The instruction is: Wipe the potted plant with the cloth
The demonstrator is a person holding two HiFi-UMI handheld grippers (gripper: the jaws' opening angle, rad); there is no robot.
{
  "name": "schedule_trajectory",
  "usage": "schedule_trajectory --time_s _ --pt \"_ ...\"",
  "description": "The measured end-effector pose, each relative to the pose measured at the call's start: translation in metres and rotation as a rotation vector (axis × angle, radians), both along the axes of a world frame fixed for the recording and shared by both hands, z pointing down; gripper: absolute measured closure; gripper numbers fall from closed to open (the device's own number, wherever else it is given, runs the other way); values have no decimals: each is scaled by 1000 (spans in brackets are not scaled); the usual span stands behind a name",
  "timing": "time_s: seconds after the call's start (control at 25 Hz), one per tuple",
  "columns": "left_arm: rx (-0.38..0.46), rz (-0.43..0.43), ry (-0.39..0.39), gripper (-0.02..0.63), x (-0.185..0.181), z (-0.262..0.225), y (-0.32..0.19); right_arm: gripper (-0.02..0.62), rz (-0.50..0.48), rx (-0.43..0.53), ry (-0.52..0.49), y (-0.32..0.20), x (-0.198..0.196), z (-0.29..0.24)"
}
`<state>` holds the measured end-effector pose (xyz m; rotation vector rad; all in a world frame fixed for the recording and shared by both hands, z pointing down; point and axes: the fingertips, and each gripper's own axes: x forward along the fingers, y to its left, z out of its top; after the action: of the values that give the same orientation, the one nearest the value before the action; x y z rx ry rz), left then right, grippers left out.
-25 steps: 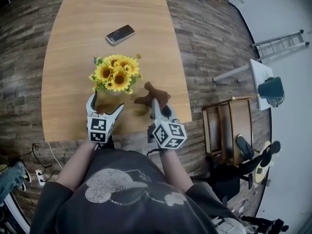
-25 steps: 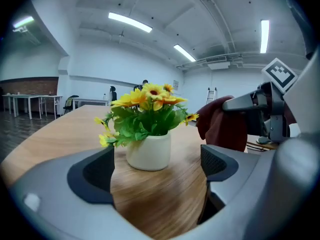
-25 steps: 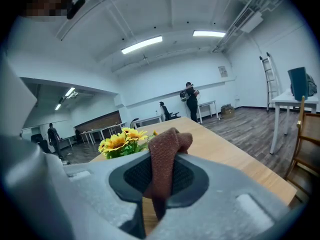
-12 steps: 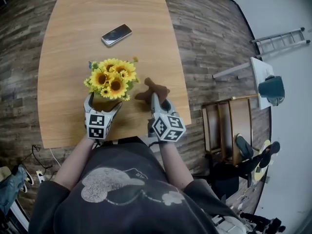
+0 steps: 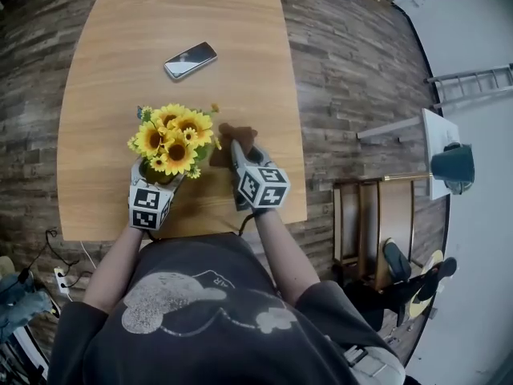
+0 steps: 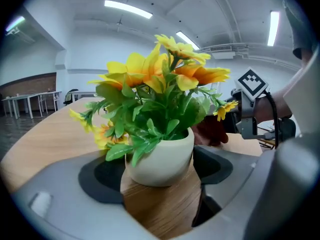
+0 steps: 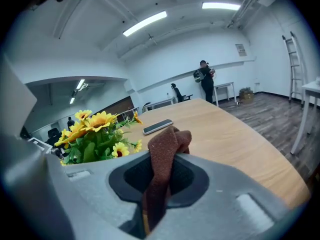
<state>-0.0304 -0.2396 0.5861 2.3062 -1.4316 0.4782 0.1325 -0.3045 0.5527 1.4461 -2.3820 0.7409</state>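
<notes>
Left gripper [image 5: 158, 173] has just been closing its jaws round the cream ceramic pot [image 6: 162, 159] of the yellow artificial sunflower plant [image 5: 170, 133], pads meeting its sides near the wooden table's [image 5: 160, 22] front edge. Right gripper [image 5: 236, 147] is clamped on the brown cloth [image 7: 162, 169], just beside the blooms. Best now, I'd say: steady the pot, stroke the leaves lightly.

Coarse, fuzzy brown cloth [image 7: 165, 154], smooth matt cream pot [image 6: 162, 159], waxy plastic-looking leaves [image 6: 150, 114], my left claw [image 6: 160, 166] matt grey plastic, satin wood-grain table [image 5: 160, 22], glossy phone [image 5: 190, 59].
</notes>
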Motion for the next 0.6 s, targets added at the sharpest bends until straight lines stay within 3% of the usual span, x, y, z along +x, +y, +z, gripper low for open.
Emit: schedule_trajectory --time_s 0.2,0.36,0.6 --pt "-7 -12 5 156 2 1 1 551 -175 -8 -6 -19 -35 12" --pt "-5 -12 -3 157 0 -1 1 551 -347 19 45 -29 -67 19" --pt "-26 28 1 160 1 1 3 551 -493 5 54 -36 -92 29"
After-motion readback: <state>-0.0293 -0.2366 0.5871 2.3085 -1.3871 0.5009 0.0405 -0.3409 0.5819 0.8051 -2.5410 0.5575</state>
